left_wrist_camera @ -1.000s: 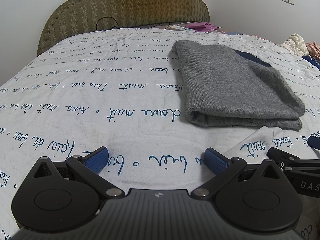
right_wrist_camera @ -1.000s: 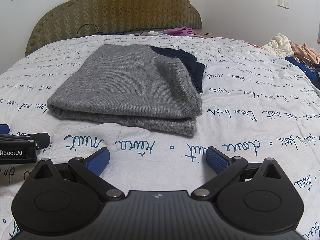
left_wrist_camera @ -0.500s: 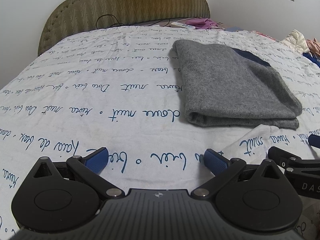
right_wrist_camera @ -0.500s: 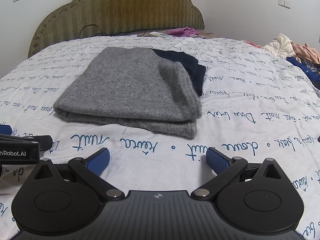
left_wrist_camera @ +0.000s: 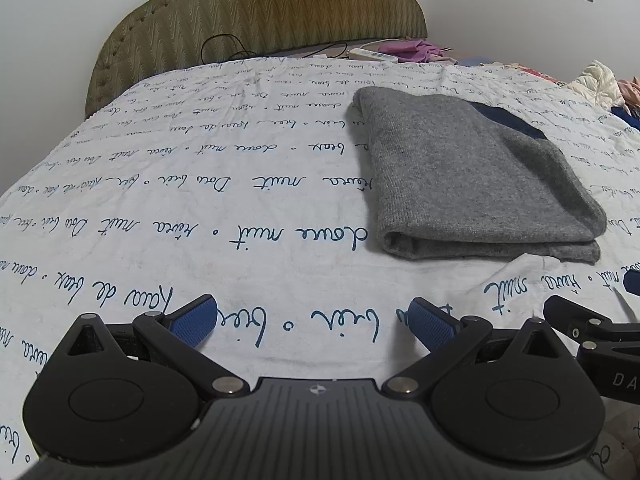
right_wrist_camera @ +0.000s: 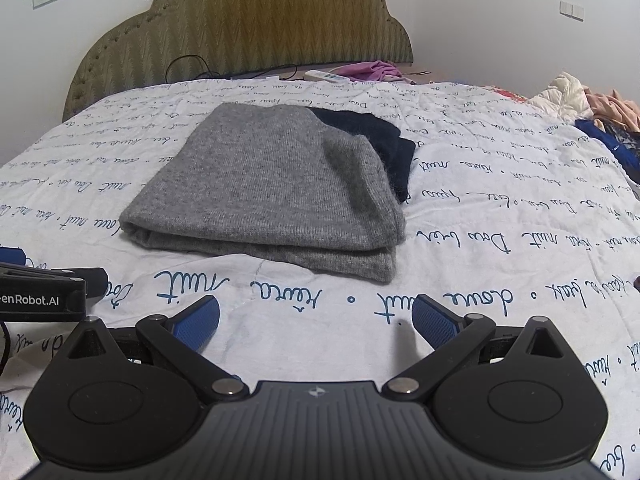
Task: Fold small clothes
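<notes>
Both the left gripper point(left_wrist_camera: 313, 320) and the right gripper point(right_wrist_camera: 316, 320) are hovering with fingers spread apart, holding nothing. Ahead of the fingertips, the grey sweater point(right_wrist_camera: 272, 184) is lying folded on the bedsheet point(left_wrist_camera: 200, 208) (apparently finished); any further fold should be pinching the near corners evenly.

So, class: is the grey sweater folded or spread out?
Folded: the grey sweater shows stacked layers along its near edge, lying on the bedspread.
</notes>
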`<state>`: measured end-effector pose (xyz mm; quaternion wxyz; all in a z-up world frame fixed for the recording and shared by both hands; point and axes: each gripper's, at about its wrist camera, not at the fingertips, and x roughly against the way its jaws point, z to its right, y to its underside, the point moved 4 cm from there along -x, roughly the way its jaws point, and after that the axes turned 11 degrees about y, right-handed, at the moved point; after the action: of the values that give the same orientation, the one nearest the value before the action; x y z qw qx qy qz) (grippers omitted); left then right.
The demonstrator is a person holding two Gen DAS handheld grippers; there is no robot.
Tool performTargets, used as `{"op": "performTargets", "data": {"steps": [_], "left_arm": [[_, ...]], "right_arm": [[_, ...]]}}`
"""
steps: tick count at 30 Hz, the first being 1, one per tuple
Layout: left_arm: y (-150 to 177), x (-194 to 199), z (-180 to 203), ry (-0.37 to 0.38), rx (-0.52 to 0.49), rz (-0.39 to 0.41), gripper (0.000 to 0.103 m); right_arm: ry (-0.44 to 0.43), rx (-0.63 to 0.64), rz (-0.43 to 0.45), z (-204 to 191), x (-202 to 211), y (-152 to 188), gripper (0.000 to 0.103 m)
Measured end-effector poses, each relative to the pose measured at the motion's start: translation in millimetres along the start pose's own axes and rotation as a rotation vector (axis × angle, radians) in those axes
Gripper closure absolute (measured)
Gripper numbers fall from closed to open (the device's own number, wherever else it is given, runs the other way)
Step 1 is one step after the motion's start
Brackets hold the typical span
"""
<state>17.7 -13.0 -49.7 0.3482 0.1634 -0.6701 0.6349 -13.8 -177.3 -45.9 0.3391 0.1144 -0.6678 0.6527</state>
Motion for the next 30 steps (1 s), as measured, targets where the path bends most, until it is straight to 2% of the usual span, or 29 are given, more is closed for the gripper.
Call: {"op": "performTargets", "data": {"steps": [30], "left_arm": [[-4.7, 11.6, 3.4, -0.017, -0.009, 0.012, 0.000]], "right_arm": [[-0.017, -0.013, 0.020, 4.0, 10.0, -3.5, 0.000]]}}
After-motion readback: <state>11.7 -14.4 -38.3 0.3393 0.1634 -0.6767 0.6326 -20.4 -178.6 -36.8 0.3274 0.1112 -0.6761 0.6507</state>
